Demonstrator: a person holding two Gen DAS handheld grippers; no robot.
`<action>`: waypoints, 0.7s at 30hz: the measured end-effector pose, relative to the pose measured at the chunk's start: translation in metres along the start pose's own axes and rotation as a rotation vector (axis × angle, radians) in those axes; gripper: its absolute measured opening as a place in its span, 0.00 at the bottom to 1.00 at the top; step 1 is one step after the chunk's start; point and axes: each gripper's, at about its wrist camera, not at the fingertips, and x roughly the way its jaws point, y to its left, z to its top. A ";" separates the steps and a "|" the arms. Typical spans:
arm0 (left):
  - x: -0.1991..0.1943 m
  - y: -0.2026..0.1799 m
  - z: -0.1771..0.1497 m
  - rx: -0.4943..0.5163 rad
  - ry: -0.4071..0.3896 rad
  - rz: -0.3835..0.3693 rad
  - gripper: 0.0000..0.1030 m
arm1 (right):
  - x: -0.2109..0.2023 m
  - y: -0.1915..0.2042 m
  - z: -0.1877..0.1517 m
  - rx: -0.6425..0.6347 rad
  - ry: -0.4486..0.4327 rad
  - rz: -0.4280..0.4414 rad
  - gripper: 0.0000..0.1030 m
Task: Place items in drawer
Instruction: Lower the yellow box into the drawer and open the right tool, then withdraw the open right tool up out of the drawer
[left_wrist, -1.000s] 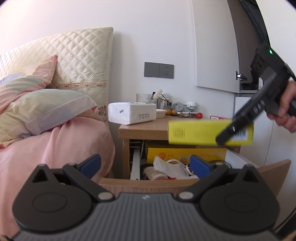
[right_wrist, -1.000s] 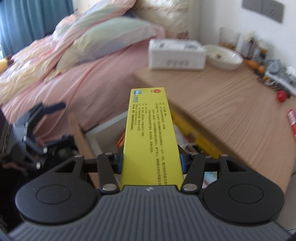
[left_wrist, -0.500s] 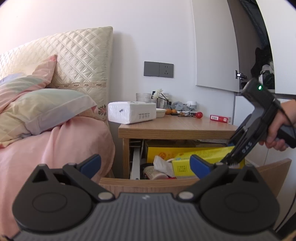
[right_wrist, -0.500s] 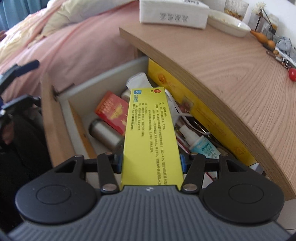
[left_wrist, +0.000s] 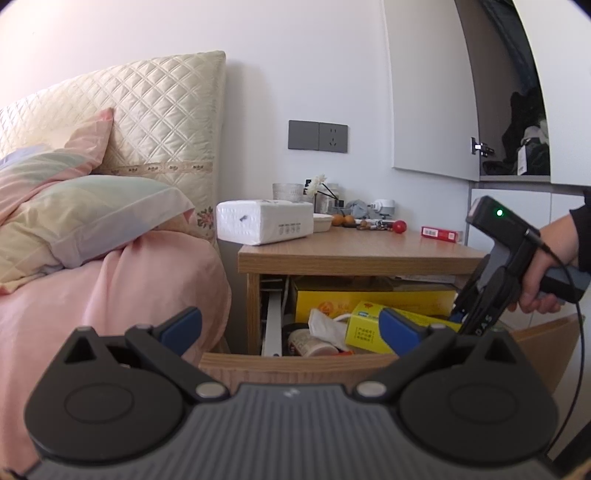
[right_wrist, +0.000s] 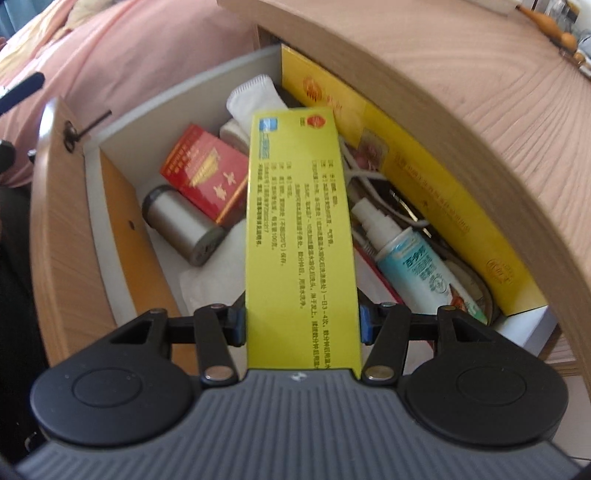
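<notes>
A home bedroom: a bed with pink sheets and a quilted cream headboard stands just beside a light wooden nightstand. On the nightstand lies a white tissue pack; above it, a grey wall socket.

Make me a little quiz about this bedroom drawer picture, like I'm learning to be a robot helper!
1. True or false: the right gripper holds the yellow box between its jaws.
2. Which lies in the drawer beside the red packet? A) silver cylinder B) banana C) shoe
3. Fill in: the left gripper has its jaws ____ and holds nothing.

Key: 1 true; 2 A; 3 open
</notes>
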 end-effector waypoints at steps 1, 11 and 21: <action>0.000 0.000 0.000 0.000 0.000 0.000 1.00 | 0.002 -0.001 0.000 0.000 0.010 0.006 0.55; -0.001 -0.002 -0.001 0.015 0.000 -0.008 1.00 | -0.012 -0.010 -0.003 0.054 -0.024 -0.028 0.87; -0.002 -0.005 -0.002 0.031 -0.005 -0.021 1.00 | -0.058 0.002 0.002 0.068 -0.103 -0.085 0.87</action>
